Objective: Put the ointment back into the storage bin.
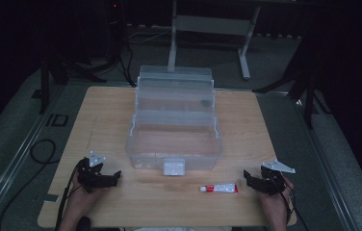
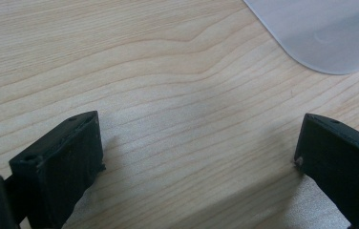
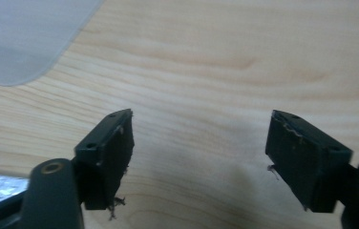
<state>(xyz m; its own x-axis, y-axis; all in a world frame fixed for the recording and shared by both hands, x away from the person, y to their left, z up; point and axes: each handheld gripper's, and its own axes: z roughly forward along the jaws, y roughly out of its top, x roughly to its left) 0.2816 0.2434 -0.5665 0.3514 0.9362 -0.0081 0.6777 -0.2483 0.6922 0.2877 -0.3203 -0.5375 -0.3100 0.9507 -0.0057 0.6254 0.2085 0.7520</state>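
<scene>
Nearest our right gripper lies a small tube, white with a red end and red cap, flat on the wooden surface just in front of the clear box and a little to the right of the box's white latch; its print is too small for us to read. The box is translucent plastic, open, with stepped trays rising toward the back, and we cannot make out what the small dark speck in one tray is. Our right gripper rests on the surface well clear of the tube, its jaws spread wide with nothing but bare wood between them. Our left gripper sits at the near left corner, jaws likewise wide apart and empty. In both gripper views a rounded corner of the box cuts into the top edge.
</scene>
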